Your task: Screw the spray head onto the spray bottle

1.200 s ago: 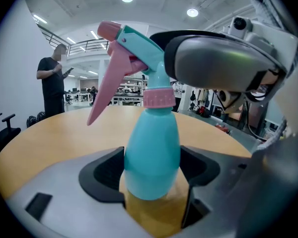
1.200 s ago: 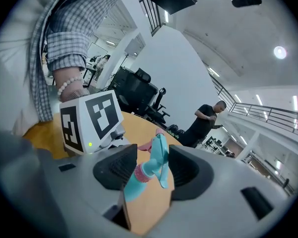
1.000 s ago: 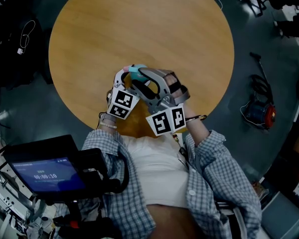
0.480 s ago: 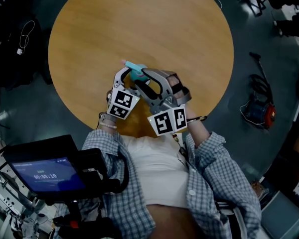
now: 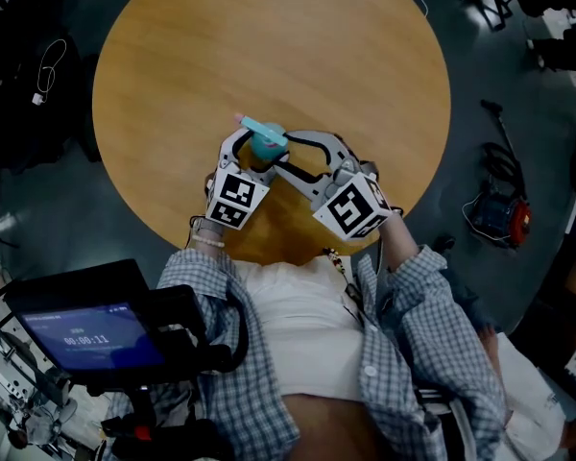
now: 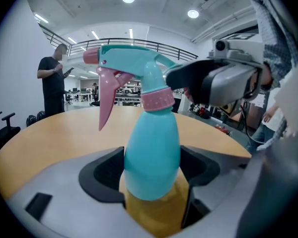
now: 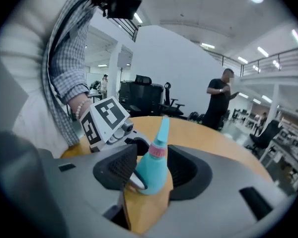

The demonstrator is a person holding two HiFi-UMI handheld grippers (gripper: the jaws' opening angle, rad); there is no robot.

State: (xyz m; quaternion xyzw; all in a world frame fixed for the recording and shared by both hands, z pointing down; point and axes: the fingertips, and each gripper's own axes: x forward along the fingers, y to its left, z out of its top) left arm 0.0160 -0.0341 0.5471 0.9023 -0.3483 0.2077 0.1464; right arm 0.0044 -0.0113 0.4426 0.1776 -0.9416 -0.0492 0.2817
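A teal spray bottle (image 5: 266,144) stands just above the round wooden table (image 5: 269,46). My left gripper (image 5: 252,154) is shut on its lower body (image 6: 151,157). The teal spray head (image 6: 134,66), with pink trigger and nozzle, sits on the bottle at a pink collar (image 6: 157,99). My right gripper (image 5: 280,152) reaches in from the right, behind the head. In the right gripper view its jaws stand wide on either side of the collar (image 7: 158,151) and bottle top. The pads do not visibly press, so it is open. The left gripper's marker cube (image 7: 102,120) shows beside it.
The hands work near the table's front edge, close to the wearer's body. A dark screen (image 5: 86,339) sits at lower left. A red and blue machine (image 5: 499,214) lies on the floor at right. A person (image 6: 52,83) stands beyond the table.
The right gripper has swung out to the right and rolled, its cube now showing one face. More of the spray head is uncovered. The left gripper and bottle have stayed put.
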